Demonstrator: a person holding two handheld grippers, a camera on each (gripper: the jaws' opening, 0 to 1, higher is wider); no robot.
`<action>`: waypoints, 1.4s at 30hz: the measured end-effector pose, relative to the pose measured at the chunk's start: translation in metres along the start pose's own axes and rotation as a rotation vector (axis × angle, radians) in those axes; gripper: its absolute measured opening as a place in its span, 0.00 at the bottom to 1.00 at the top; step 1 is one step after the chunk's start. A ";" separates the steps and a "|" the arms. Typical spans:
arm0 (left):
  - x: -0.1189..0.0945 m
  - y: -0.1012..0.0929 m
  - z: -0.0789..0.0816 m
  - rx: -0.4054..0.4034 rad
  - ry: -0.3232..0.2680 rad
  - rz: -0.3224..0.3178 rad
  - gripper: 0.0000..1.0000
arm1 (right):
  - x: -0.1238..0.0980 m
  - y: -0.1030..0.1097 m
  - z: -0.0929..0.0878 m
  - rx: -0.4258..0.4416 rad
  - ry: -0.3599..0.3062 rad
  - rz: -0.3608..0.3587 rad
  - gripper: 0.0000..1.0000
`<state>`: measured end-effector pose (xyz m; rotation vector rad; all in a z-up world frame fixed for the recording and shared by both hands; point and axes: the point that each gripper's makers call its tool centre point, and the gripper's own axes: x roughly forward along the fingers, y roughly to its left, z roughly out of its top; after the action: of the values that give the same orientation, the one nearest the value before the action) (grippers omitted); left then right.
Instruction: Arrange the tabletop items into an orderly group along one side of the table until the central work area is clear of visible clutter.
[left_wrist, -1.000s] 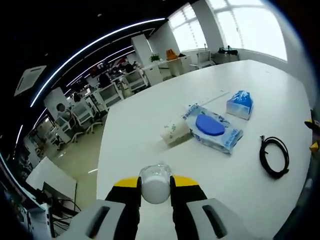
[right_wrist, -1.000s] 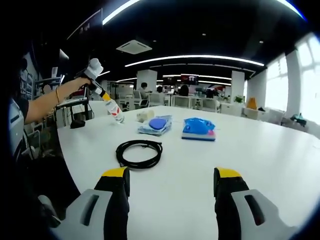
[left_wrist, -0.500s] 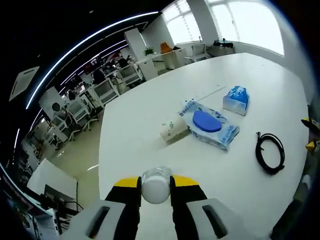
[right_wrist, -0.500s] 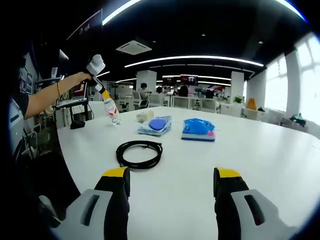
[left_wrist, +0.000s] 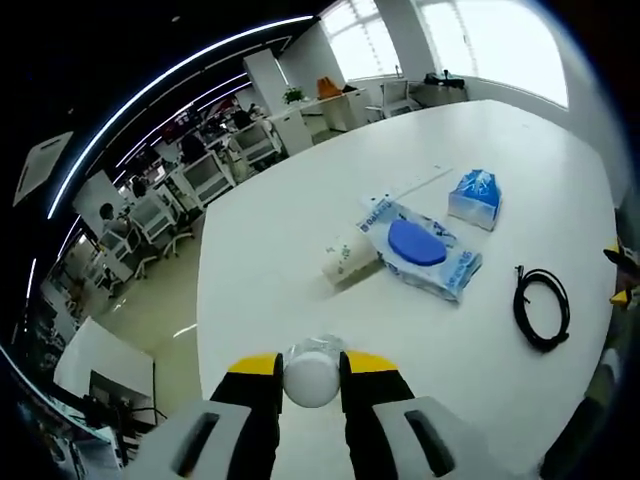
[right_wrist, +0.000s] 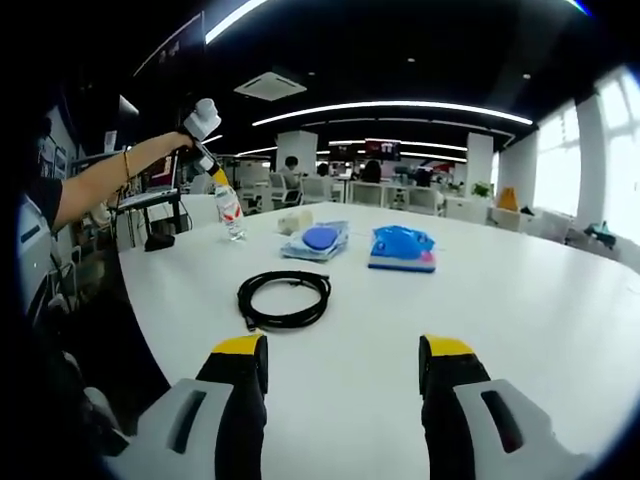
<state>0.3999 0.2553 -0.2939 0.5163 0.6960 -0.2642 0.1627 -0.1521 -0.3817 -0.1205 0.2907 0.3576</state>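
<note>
The left tool (left_wrist: 312, 378) is closed on the white cap of a clear water bottle (left_wrist: 312, 372), held between its yellow-tipped jaws; the bottle hangs below the tool, over the near edge of the round white bench (left_wrist: 280, 250). In the right gripper view the same bottle (right_wrist: 230, 212), with a red label, is gripped by its top and stands at the far left, its base at or just above the bench; contact cannot be told.

Ahead of the left tool a small white paper cup (left_wrist: 345, 262) lies on its side. Just to its right lies a flat wet-wipes pack (left_wrist: 420, 248) with a blue oval lid, touching or nearly touching the cup. Further right sits a blue tissue pack (left_wrist: 476, 198), a little apart. Nearer and to the right, a coiled black cable (left_wrist: 541, 308) lies by itself.

The right tool (right_wrist: 342, 365) is wide open and holds nothing, low over bare bench. The cable (right_wrist: 284, 297) is just ahead and left of it, the wipes and tissues beyond.
</note>
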 end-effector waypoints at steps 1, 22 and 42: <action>0.001 0.000 0.001 0.000 0.000 -0.001 0.20 | 0.000 -0.001 0.000 0.000 0.002 -0.002 0.58; 0.029 0.025 0.027 -0.068 -0.003 0.002 0.20 | 0.003 -0.010 -0.003 0.001 0.021 -0.029 0.58; 0.046 0.033 0.031 -0.067 0.134 -0.115 0.21 | 0.008 -0.013 -0.019 0.043 0.099 -0.036 0.58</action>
<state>0.4638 0.2637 -0.2930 0.4329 0.8638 -0.3151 0.1694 -0.1647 -0.4012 -0.1014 0.3934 0.3096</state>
